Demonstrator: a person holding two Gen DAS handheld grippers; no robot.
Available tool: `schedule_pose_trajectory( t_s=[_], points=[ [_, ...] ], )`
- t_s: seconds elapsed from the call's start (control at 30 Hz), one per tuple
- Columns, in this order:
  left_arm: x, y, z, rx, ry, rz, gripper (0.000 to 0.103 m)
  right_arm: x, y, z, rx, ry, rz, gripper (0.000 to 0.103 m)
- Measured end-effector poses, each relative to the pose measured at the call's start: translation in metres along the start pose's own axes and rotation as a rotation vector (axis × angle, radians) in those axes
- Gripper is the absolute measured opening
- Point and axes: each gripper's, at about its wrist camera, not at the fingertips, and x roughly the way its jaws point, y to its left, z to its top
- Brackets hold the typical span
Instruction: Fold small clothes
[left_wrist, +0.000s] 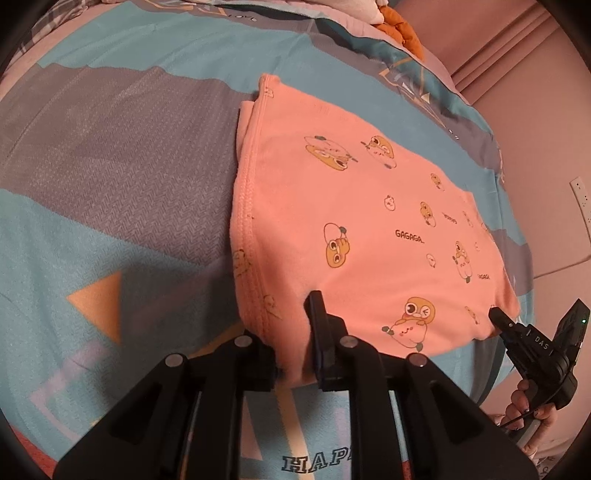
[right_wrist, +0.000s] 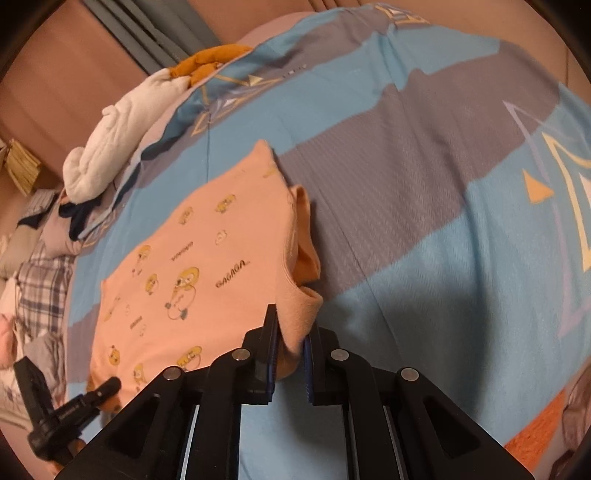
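A peach garment (left_wrist: 369, 206) printed with cartoon figures lies flat and folded on the bed. Its hem edge runs along the left side in the left wrist view. My left gripper (left_wrist: 291, 347) is shut on the garment's near left corner, with cloth bunched between its fingers. In the same view my right gripper (left_wrist: 496, 315) has its tip at the near right corner. The right wrist view shows the garment (right_wrist: 207, 266) spread out to the left. There my right gripper (right_wrist: 293, 343) is shut on a fold of its near corner. The left gripper (right_wrist: 109, 386) sits at the garment's other near corner.
A blue and grey patterned bedspread (left_wrist: 110, 166) covers the bed. White bundled cloth (right_wrist: 122, 125), an orange cloth (right_wrist: 210, 62) and plaid fabric (right_wrist: 44, 280) are piled at the far side. A person's hand (left_wrist: 528, 402) holds the right gripper. A wall socket (left_wrist: 581, 195) is at the right.
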Motion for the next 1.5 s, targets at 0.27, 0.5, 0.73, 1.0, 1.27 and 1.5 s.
schedule_pose_trajectory(
  t_s=[0.27, 0.5, 0.73, 1.0, 1.27, 1.5],
  points=[
    [0.004, -0.001, 0.001, -0.017, 0.005, -0.006, 0.017, 0.013, -0.006, -0.001, 0.068, 0.033, 0.033, 0.029],
    [0.003, -0.003, 0.000, -0.012, 0.002, -0.002, 0.019, 0.026, 0.004, 0.008, 0.070, 0.011, 0.062, 0.028],
    [-0.012, 0.000, -0.006, 0.006, -0.021, 0.036, 0.032, 0.009, 0.038, 0.018, -0.067, -0.070, -0.028, 0.016],
    [-0.044, 0.020, -0.008, -0.013, -0.105, 0.122, 0.036, -0.034, 0.117, 0.028, -0.325, -0.190, 0.078, 0.015],
    [-0.064, 0.044, -0.011, -0.073, -0.150, 0.168, 0.037, -0.020, 0.196, -0.005, -0.611, -0.117, 0.196, 0.014],
    [-0.071, 0.056, -0.017, -0.104, -0.158, 0.191, 0.037, 0.018, 0.218, -0.039, -0.733, 0.056, 0.222, 0.014]
  ],
)
